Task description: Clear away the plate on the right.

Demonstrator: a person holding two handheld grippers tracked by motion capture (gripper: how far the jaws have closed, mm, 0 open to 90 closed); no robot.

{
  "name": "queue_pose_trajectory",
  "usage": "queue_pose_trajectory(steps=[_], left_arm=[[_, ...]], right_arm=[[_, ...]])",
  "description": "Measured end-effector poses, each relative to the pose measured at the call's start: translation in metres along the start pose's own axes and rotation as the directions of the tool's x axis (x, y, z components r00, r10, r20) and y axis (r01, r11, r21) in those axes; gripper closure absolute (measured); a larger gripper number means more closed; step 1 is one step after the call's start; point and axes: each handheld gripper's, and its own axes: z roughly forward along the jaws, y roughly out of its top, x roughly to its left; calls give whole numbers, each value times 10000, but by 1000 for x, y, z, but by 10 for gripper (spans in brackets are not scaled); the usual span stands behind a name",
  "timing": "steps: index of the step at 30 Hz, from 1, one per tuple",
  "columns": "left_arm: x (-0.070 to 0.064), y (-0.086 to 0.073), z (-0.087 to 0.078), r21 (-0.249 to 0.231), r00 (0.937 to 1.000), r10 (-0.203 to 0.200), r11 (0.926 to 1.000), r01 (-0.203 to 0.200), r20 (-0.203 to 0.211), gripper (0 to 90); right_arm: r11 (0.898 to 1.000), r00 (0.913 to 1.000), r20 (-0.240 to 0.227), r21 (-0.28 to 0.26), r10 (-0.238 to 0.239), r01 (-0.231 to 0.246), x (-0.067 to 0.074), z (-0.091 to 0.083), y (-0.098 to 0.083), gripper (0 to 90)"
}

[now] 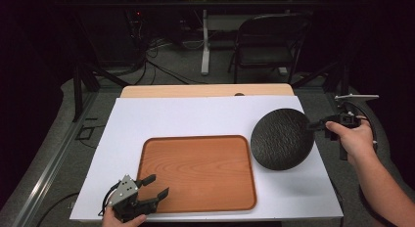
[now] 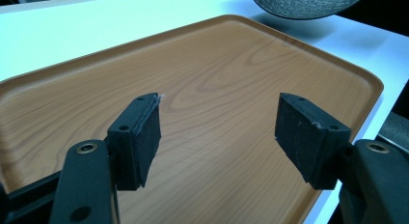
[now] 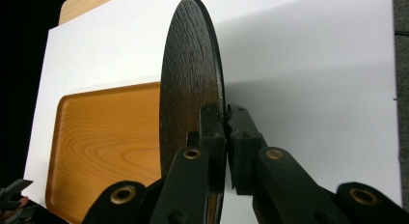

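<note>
A round black textured plate (image 1: 282, 138) hangs tilted above the white table, just right of the wooden tray (image 1: 198, 172). My right gripper (image 1: 315, 124) is shut on the plate's right rim; in the right gripper view its jaws (image 3: 225, 122) pinch the thin edge of the plate (image 3: 190, 84), which stands on edge before the camera. My left gripper (image 1: 159, 185) is open at the tray's front left corner, nothing between its pads (image 2: 140, 137). In the left gripper view the tray (image 2: 222, 79) lies beneath the jaws and the plate (image 2: 304, 2) shows at the top.
A white sheet (image 1: 195, 114) covers the tabletop, with a wooden strip (image 1: 205, 91) along its far edge. A black folding chair (image 1: 269, 41) and a table leg (image 1: 205, 43) stand beyond. The table's right edge lies close under the right hand (image 1: 355, 139).
</note>
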Motion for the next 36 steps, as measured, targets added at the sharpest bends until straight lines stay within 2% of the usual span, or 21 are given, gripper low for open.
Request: queue_pose_trajectory(steps=[2,7,8,9,10,18,19,20,21,22,24,25,26,29,30,36], left_arm=[[0,0,0,2,10000,1,10000,-1,2,328],[0,0,0,-8,10000,-11,10000,11,14,328],[0,0,0,7,10000,11,10000,-11,19,328],[0,0,0,7,10000,11,10000,-11,19,328],[0,0,0,-8,10000,3,10000,-3,21,328],[0,0,-1,-24,10000,20,10000,-20,58,328],[0,0,-1,-24,10000,20,10000,-20,58,328],[0,0,-1,-36,10000,23,10000,-22,48,328],[0,0,-1,-36,10000,23,10000,-22,48,328],[0,0,-1,-41,10000,27,10000,-27,44,328],[0,0,-1,-56,10000,24,10000,-23,55,328],[0,0,-1,-56,10000,24,10000,-23,55,328],[0,0,-1,-57,10000,35,10000,-35,64,328],[0,0,-2,-49,10000,63,10000,-62,49,328],[-1,0,-2,-53,10000,72,10000,-71,54,328],[-1,0,-2,-67,9999,80,9999,-79,67,328]], right_arm=[[9999,9999,-18,14,-140,140,1,2,0,860],[9999,9998,-110,103,-137,138,8,9,-1,856],[9994,9993,-180,58,-329,330,13,14,-2,855],[9994,9993,-180,58,-329,330,13,14,-2,855],[9987,9986,-264,239,-452,459,19,19,-2,854],[9932,9915,-912,622,-930,989,53,47,-8,854],[9932,9915,-912,622,-930,989,53,47,-8,854],[9906,9877,-1111,699,-1097,1178,62,55,-10,852],[9906,9877,-1111,699,-1097,1178,62,55,-10,852],[9876,9841,-1278,803,-1238,1346,71,64,-12,853],[9834,9803,-1389,956,-1403,1543,81,72,-14,853],[9834,9803,-1389,956,-1403,1543,81,72,-14,853],[9792,9764,-1494,1062,-1561,1729,91,80,-16,852],[9738,9707,-1626,1143,-1771,1968,100,88,-20,851],[9695,9657,-1775,1220,-1895,2127,109,95,-23,851],[9569,9526,-2153,1491,-2147,2494,132,114,-31,851]])
